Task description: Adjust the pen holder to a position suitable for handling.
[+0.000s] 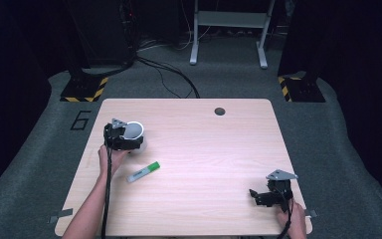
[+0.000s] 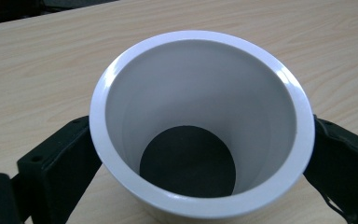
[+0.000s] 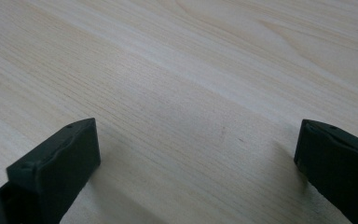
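Right gripper (image 1: 262,197) at lower right of the high view, resting low over the table (image 1: 204,149) near its front right corner, hand behind it at the bottom edge. Jaws spread wide, nothing between them; right gripper view has bare wood grain across the gap between the two black jaws at lower left and lower right.

Marker (image 1: 143,172), green cap and pale body, lies flat left of centre in the high view, tilted with the cap end up-right. Apart from both grippers, nearer the left one.

Left gripper (image 1: 125,141) in the left-middle of the high view, forearm rising from the bottom edge. Its jaws are clamped on the white cup (image 1: 134,132), one on each side of the wall. Left gripper view: cup (image 2: 200,93) upright, mouth open toward camera, dark round bottom, jaws pressing left and right sides.

Small dark hole (image 1: 220,111) near the table's far edge, upper centre.
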A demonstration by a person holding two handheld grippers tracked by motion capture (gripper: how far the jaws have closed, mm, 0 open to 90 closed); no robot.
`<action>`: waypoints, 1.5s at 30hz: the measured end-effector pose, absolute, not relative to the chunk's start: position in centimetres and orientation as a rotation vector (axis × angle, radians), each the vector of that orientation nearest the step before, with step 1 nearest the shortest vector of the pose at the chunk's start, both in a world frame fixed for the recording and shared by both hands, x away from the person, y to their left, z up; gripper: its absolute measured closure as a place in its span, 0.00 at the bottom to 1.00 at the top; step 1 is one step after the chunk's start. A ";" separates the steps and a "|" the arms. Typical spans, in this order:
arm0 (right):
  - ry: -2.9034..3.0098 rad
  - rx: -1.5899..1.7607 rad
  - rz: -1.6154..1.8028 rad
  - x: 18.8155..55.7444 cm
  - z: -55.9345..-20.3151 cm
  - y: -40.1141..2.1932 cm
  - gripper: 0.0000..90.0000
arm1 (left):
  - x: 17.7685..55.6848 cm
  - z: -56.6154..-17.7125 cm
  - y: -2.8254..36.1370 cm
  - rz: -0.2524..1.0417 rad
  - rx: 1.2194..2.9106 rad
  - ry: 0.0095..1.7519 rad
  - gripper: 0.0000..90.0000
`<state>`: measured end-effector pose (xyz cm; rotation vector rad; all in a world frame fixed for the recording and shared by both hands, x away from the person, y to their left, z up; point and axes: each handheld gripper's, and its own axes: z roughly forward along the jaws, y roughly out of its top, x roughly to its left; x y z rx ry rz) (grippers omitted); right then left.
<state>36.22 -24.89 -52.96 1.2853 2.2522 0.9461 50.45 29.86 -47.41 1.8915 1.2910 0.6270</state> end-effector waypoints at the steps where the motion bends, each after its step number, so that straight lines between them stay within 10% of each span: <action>1: 2.252 1.286 0.946 36.2 -53.0 -24.9 0.00 | 50.5 -47.5 29.8 0.633 1.889 1.297 0.05; 45: 2.252 1.286 0.947 36.2 -53.0 -24.9 0.00 | 50.3 -47.6 25.9 0.583 1.913 1.233 0.07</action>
